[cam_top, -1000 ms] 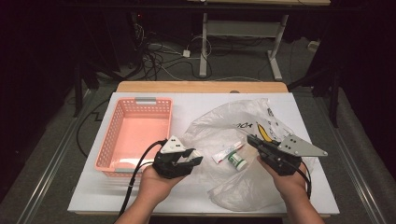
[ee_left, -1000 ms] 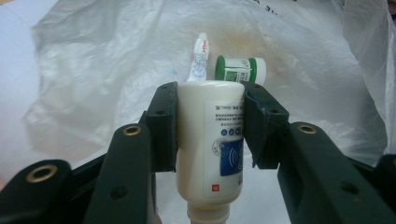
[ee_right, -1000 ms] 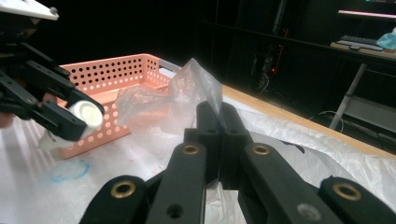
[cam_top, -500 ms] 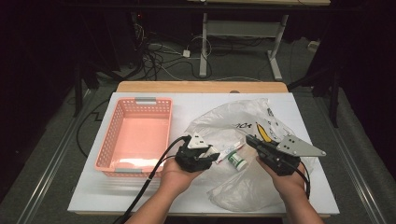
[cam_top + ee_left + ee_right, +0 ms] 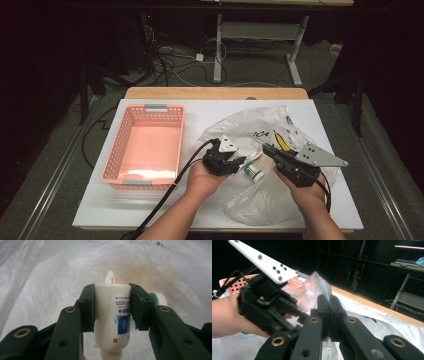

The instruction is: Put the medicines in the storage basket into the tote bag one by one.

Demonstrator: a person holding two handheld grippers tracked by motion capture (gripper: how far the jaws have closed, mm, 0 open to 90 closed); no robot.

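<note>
Shifted right, left tool (image 5: 112,307) clamps bottle (image 5: 112,315).

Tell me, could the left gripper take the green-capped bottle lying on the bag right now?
Probably not yet: the left gripper is already clamped on a white bottle. The green-capped bottle lies close beside it on the plastic bag, uncovered.

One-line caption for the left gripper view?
Left gripper clamps a cream plastic bottle above a clear plastic bag.
</note>
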